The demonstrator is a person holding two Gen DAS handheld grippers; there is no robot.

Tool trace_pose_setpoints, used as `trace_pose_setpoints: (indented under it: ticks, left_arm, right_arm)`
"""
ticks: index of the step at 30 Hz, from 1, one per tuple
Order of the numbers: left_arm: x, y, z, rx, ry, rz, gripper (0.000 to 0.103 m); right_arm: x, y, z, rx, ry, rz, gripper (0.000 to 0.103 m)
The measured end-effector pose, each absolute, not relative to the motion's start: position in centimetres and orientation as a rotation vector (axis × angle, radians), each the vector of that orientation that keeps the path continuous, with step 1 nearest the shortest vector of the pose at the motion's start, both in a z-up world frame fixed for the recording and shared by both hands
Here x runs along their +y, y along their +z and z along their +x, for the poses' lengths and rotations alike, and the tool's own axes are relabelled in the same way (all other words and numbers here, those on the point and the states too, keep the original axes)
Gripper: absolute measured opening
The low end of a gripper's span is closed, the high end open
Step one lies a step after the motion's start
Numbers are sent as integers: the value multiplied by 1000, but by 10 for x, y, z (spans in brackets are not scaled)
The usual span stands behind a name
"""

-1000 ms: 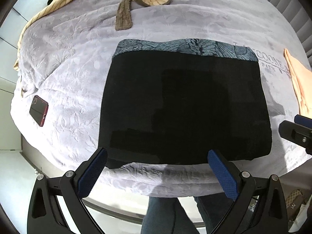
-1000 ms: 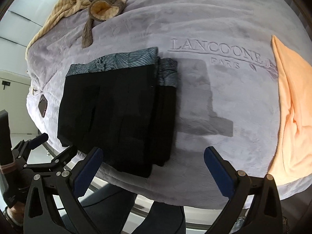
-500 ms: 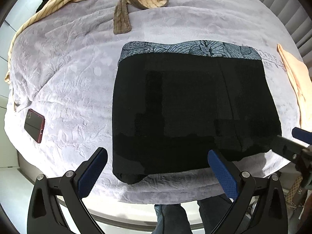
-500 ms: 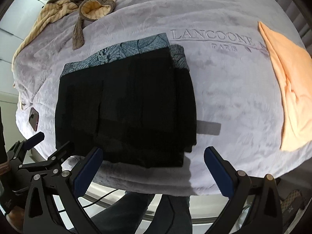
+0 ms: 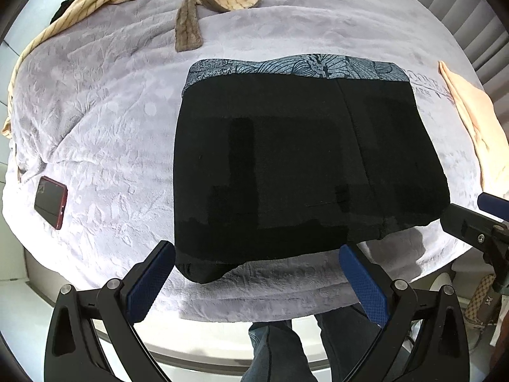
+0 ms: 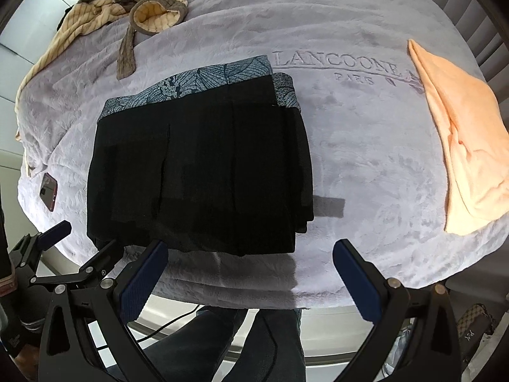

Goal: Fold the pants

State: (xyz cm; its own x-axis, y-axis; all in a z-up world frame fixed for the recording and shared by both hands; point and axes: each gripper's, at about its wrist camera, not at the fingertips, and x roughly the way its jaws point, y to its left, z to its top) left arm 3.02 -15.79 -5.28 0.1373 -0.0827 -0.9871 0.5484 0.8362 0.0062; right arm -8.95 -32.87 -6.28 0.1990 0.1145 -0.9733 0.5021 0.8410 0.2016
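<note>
Hovering past the near edge of the bed, the left tongs (image 5: 254, 273) stand spread wide with nothing between the blue pads, and the right tongs (image 6: 249, 269) are released in the same way, also empty. Neither touches cloth. Just ahead of both lie the pants (image 5: 302, 165), black and folded into a compact, roughly square stack on the grey blanket (image 5: 105, 121) close to the bed's near edge, with the patterned grey-blue waistband (image 5: 296, 68) showing along the far side. From the right wrist view the layers do not line up fully: a second strip of waistband and dark edges stick out along the stack's right side.

The fold looks done or nearly so. The risk from here lies in the stack's place and its loose layers. Its near left corner bulges toward the bed edge, so a brush from either tong on the way past could drag the top layer or pull that corner over. A pinch that catches only the upper layer would peel the fold open.

Farther out, a red-cased phone (image 5: 51, 202) lies to the left, an orange cloth (image 6: 464, 146) to the right, and a striped garment (image 6: 127, 9) at the far side, all well apart from the pants.
</note>
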Motion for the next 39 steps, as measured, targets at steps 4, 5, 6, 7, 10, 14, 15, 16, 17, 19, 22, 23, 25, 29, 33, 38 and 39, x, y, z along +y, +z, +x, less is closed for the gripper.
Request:
trace_pose_setpoints:
  ticks: [4, 5, 6, 7, 10, 14, 15, 16, 17, 19, 22, 23, 25, 29, 33, 38, 39]
  left_arm:
    - [-158, -53, 30, 1365, -474, 414, 103]
    - [-158, -53, 30, 1365, -474, 416, 103]
    - [-158, -52, 30, 1365, -475, 417, 103]
    - [-158, -52, 30, 1367, -476, 418, 103]
    - [-158, -52, 30, 1368, -474, 420, 103]
    - [-157, -52, 29, 1368, -471, 421, 103]
    - [-157, -52, 29, 1368, -471, 421, 103]
    - [-157, -52, 29, 1368, -471, 422, 103]
    - [-156, -52, 29, 1368, -470, 422, 103]
    - [-156, -52, 28, 1368, -467, 420, 103]
    - [-156, -52, 27, 1370, -461, 419, 103]
    - [-156, -52, 27, 1370, -460, 420, 103]
    - [-156, -52, 27, 1369, -459, 424, 103]
    - [-158, -52, 26, 1363, -459, 433, 103]
    - [-159, -51, 25, 1357, -455, 438, 103]
    - [-161, -50, 26, 1347, -449, 441, 103]
    - [-161, -49, 27, 1345, -449, 443, 103]
  right_arm:
    - [-327, -60, -89, 1363, -293, 533, 103]
    - [-327, -60, -89, 1363, -293, 531, 103]
    - [-326, -60, -89, 1364, -294, 531, 103]
    - [-326, -60, -89, 1362, -293, 533, 103]
    - [-325, -59, -90, 1360, -294, 535, 103]
    - [-324, -59, -90, 1361, -295, 534, 103]
    - [-324, -59, -90, 1360, -295, 534, 103]
    - [-323, -59, -91, 1359, -293, 534, 103]
    - [-323, -59, -91, 1359, -294, 533, 103]
    - [-322, -60, -91, 1360, -293, 533, 103]
    - [-321, -60, -92, 1361, -292, 534, 103]
    - [-321, -59, -91, 1360, -292, 532, 103]
    - [-321, -59, -91, 1359, -292, 531, 103]
    - [-321, -59, -89, 1359, -293, 530, 103]
    - [-320, -59, -89, 1356, -297, 528, 103]
    - [-319, -58, -88, 1358, -296, 522, 103]
    - [-319, -58, -88, 1358, -298, 520, 103]
